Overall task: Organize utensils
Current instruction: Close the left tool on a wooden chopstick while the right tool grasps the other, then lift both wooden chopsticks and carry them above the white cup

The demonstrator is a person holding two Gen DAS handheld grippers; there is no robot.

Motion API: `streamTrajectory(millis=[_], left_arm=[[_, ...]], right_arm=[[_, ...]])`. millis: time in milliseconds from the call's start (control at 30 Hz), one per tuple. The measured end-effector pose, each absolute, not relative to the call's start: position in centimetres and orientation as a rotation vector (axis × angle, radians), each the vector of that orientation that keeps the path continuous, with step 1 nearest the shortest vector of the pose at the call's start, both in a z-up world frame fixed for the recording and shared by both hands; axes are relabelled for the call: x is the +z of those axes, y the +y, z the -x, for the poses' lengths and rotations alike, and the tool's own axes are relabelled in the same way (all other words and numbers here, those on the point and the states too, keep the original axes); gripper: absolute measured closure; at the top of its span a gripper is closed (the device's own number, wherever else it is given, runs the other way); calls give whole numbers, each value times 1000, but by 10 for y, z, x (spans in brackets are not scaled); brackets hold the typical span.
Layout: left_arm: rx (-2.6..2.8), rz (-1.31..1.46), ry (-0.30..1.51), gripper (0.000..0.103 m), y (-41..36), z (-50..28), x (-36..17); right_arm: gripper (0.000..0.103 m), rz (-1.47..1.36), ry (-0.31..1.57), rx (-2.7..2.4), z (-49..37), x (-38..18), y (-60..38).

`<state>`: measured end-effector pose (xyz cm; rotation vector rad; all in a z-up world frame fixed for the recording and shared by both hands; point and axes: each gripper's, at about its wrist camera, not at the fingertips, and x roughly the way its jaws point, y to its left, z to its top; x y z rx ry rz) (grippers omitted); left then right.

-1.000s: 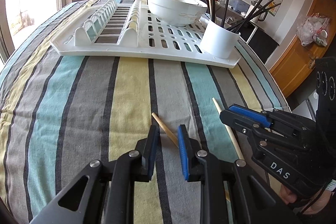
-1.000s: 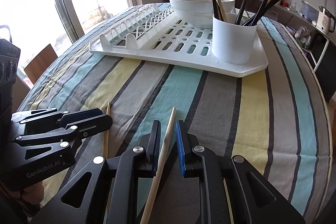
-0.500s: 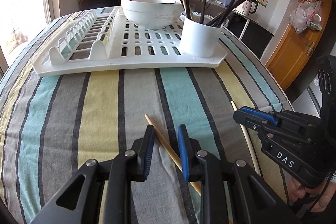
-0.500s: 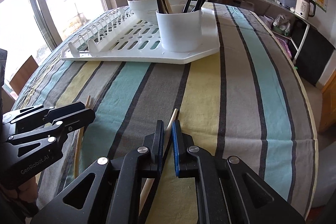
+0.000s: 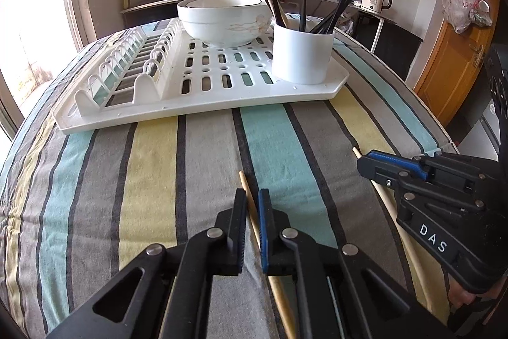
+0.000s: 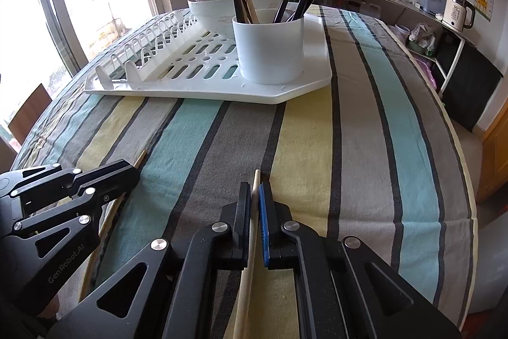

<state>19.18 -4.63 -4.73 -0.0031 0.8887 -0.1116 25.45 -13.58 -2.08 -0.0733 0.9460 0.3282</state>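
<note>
My left gripper [image 5: 251,200] is shut on a wooden chopstick [image 5: 246,185] whose tip pokes out ahead of the fingers. My right gripper [image 6: 255,191] is shut on a paler wooden chopstick [image 6: 256,177]. Each gripper shows in the other's view: the right [image 5: 368,162] beside the left, the left [image 6: 133,172] beside the right. Both are low over the striped tablecloth. A white utensil cup [image 5: 302,56] with several black and wooden chopsticks stands on the white drying rack [image 5: 203,97] ahead; it also shows in the right wrist view [image 6: 269,48].
A white bowl [image 5: 223,21] sits on the rack behind the cup. The rack's left part has upright plate slots [image 5: 127,65]. The table edge drops off at the right [image 6: 470,196]. A counter with a pot and kettle stands behind.
Both grippers have closed onto their chopsticks. Both views have swung left, so the rack and cup sit further right in frame and closer.
</note>
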Motion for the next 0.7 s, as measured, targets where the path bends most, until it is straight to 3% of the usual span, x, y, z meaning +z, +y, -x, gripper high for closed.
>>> streamTrajectory(millis=[233, 700], left_arm=[[-167, 17, 897, 98, -45, -199, -35], [-251, 25, 718, 98, -33, -181, 49]], right_arm=[[98, 42, 900, 347, -251, -3, -141], [98, -40, 709, 367, -232, 73, -164]])
